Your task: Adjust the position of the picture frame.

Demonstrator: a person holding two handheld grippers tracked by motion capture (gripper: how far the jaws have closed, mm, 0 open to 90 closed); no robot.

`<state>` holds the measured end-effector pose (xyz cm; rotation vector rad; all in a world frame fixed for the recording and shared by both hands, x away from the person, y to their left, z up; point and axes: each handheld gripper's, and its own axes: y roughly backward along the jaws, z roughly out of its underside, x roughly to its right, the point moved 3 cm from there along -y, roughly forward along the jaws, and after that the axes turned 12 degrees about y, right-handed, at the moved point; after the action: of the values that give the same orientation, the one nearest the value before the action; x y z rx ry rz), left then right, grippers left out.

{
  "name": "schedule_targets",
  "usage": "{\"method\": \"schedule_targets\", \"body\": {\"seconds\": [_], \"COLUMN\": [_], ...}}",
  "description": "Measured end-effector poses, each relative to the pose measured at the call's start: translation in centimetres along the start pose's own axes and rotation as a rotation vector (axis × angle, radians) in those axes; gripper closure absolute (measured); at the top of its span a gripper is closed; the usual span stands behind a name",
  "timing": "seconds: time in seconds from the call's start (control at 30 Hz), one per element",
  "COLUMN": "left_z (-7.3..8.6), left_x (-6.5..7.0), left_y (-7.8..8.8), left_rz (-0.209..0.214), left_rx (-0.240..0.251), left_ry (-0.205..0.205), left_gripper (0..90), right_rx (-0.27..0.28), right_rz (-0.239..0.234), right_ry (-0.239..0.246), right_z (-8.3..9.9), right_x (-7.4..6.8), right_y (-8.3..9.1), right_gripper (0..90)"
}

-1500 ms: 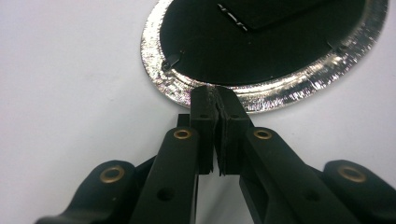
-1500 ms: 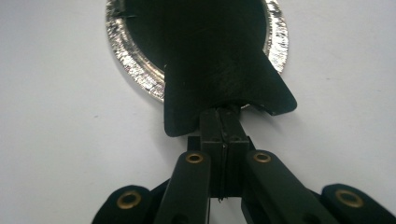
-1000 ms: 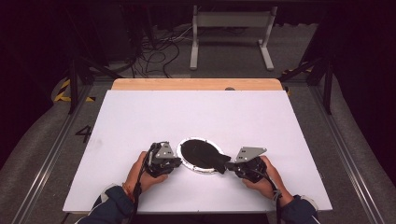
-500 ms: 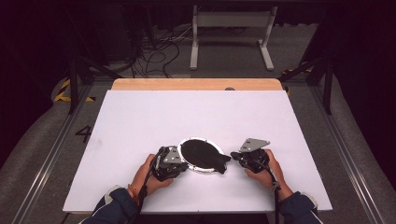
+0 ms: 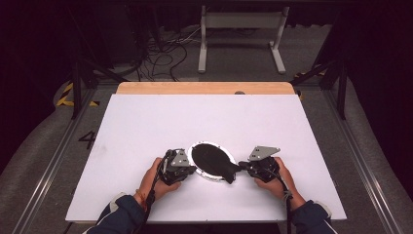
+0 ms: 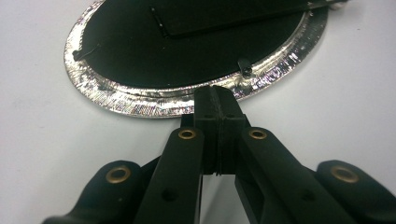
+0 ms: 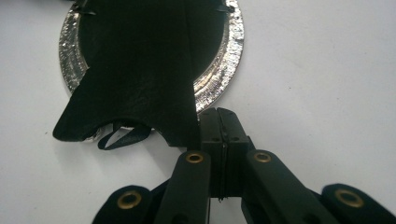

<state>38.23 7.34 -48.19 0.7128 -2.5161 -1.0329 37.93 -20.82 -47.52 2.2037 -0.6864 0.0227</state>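
A silver oval ring (image 5: 203, 174) lies near the front of the white table (image 5: 204, 122), with a black sheet (image 5: 208, 156) stretched across it. A black flap (image 5: 229, 172) hangs off the ring's right end. My left gripper (image 5: 194, 170) sits at the ring's left side. In the left gripper view its jaws (image 6: 216, 100) have just been closing and now meet, tips against the ring's rim (image 6: 140, 101), with nothing visible between the pads. My right gripper (image 5: 242, 168) is shut; in the right gripper view it (image 7: 221, 117) rests beside the flap's (image 7: 140, 93) corner and the rim (image 7: 225, 60).
A wooden strip (image 5: 204, 87) runs along the table's far edge. Beyond it on the floor stand a metal frame (image 5: 241, 29) and loose cables (image 5: 160, 53). Rails run along both sides of the table. The person's hands and dark sleeves come in at the bottom.
The left gripper has edged right, up to the ring's rim. The right gripper has shifted slightly toward the flap. The ring and its black sheet lie where they were.
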Motion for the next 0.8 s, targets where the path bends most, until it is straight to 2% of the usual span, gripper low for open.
{"method": "schedule_targets", "body": {"seconds": [0.17, 0.27, 0.33, 0.47, 0.7, 0.8], "left_z": [-0.1, -0.3, -0.4, -0.9, -1.5, -1.8], "left_x": [-0.3, -0.6, -1.1, -1.5, -2.2, -2.6], "left_y": [-0.1, -0.2, -0.3, -0.5, -1.1, -1.4], "left_rz": [-0.018, -0.011, -0.002, -0.016, -0.036, -0.044], "left_rx": [0.005, 0.004, 0.010, 0.000, 0.015, 0.026], "left_ry": [-0.005, -0.007, 0.011, -0.014, 0.011, 0.014], "left_gripper": [89.9, 89.9, 89.9, 89.9, 89.9, 89.8], "right_rx": [0.001, 0.001, 0.004, 0.005, 0.003, -0.001], "right_rz": [-0.017, -0.022, -0.027, -0.030, -0.043, -0.042], "right_ry": [-0.002, -0.004, -0.006, -0.003, -0.002, 0.014], "right_z": [0.1, 0.1, 0.1, 0.0, -0.1, -0.4], "right_x": [-0.5, -0.7, -0.8, -1.0, -1.6, -2.0], "right_y": [0.3, 0.3, 0.3, 0.4, 0.4, 0.4], "right_gripper": [90.0, 90.0, 90.0, 90.0, 90.0, 90.0]}}
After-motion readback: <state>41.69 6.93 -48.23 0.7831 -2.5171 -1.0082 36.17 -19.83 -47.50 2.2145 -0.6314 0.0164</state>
